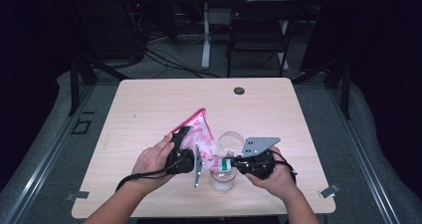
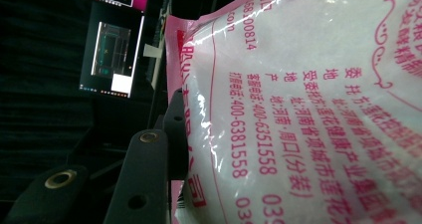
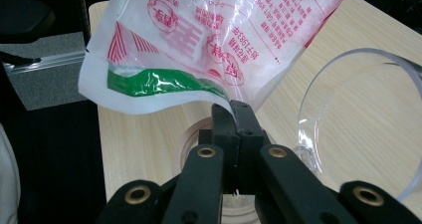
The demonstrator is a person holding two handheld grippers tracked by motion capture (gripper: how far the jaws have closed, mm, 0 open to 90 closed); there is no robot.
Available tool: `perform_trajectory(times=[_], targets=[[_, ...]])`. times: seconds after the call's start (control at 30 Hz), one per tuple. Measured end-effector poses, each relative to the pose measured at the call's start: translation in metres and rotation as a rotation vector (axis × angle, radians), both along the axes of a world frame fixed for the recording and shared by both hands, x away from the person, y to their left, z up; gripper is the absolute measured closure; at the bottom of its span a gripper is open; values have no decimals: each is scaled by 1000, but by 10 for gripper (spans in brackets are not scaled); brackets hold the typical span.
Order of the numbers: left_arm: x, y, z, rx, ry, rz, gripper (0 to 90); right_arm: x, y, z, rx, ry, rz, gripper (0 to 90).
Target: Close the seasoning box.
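High view: we tilt a pink-printed clear plastic bag (image 1: 199,134) of white granules over a glass jar (image 1: 222,178); left gripper (image 1: 185,143) clamps its side, right gripper (image 1: 230,163) pinches its corner. Next, probably pouring.

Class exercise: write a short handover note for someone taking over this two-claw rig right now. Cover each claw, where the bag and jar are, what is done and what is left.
Left claw: clamped on the pink-and-white bag, holding it tilted above the table.
Right claw: shut on the bag's lower corner edge.
Clear jar: upright at the table's near edge, beneath that corner. A clear round lid lies just behind it.
Done: bag lifted and positioned over the jar, lid off.
Left: probably pouring the white contents in; I cannot tell whether the corner is open yet.
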State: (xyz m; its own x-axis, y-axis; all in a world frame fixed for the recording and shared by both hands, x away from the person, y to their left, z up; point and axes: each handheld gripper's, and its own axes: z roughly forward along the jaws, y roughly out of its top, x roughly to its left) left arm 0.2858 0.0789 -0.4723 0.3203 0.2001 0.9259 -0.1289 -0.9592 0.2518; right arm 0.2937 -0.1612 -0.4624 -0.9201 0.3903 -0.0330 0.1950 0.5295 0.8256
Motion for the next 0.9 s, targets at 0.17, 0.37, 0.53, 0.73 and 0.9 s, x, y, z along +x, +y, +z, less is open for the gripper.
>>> perform_trajectory(times=[0.17, 0.37, 0.53, 0.73, 0.9], targets=[[0, 0, 1, -6, 3, -2, 619, 0, -1, 0, -2, 3, 2, 900], [-1, -2, 3, -11, 4, 0, 620, -2, -2, 2, 9, -8, 4, 893], [-1, -4, 3, -12, 8, -4, 620, -3, -1, 2, 14, -17, 12, 852], [-1, -7, 2, -13, 16, -7, 621, -5, 1, 2, 13, -25, 21, 835], [-1, -8, 2, -13, 13, -8, 621, -5, 4, 1, 8, -25, 26, 872]])
